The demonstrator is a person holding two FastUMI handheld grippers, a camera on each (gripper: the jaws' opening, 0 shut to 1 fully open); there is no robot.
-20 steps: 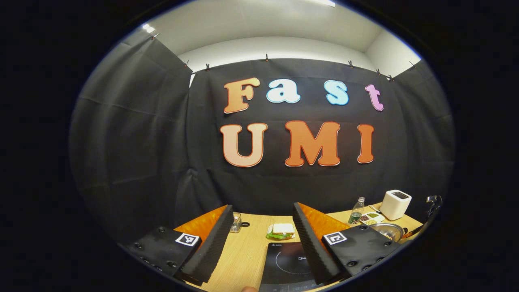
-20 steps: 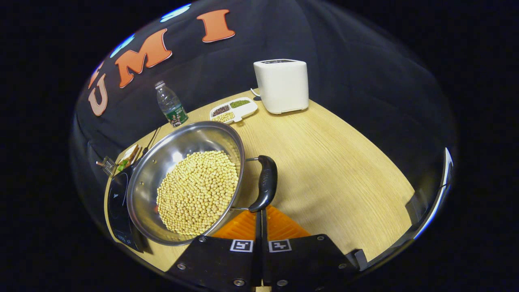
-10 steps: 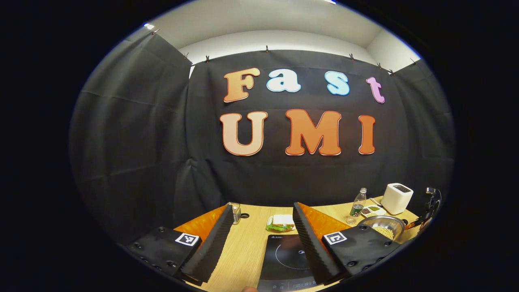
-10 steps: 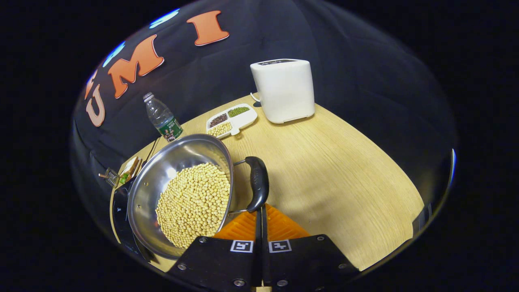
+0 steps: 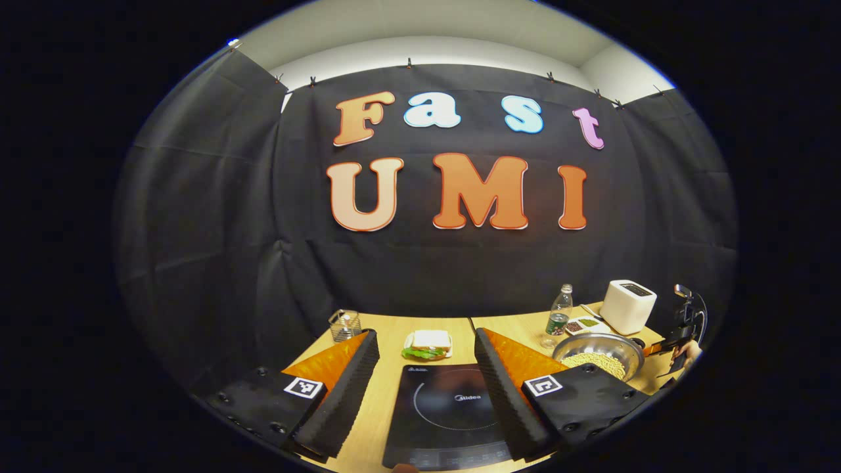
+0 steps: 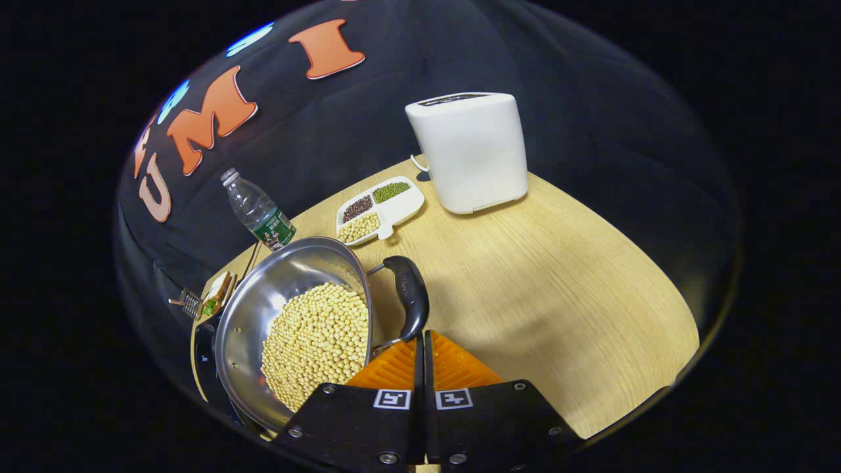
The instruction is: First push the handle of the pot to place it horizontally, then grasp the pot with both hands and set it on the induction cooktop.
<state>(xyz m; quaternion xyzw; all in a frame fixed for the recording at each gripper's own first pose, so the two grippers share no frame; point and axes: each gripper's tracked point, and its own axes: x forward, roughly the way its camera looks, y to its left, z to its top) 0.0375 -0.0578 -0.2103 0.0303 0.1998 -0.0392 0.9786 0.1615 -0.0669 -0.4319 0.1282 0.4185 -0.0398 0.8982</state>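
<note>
A steel pot (image 6: 289,309) filled with pale beans stands on the wooden table, its rim overlapping the black induction cooktop (image 6: 200,348). Its black handle (image 6: 409,295) juts toward me on the right side. My right gripper (image 6: 420,336) is shut with nothing between its fingers, and its tips touch the near end of that handle. My left gripper (image 5: 426,338) stands open above the cooktop (image 5: 447,407), holding nothing. In the left gripper view the pot (image 5: 598,358) sits at the right, with the other gripper (image 5: 683,322) and a hand (image 5: 688,358) beside it.
A white toaster (image 6: 470,151), a divided dish of beans (image 6: 380,209) and a water bottle (image 6: 257,211) stand behind the pot. A sandwich on a plate (image 5: 427,343) and a glass jar (image 5: 344,324) lie beyond the cooktop. Bare table (image 6: 558,282) spreads right of the handle.
My right gripper has advanced against the handle, and pot and handle have swung left in its view. The left gripper view has dipped, showing more of the cooktop and table.
</note>
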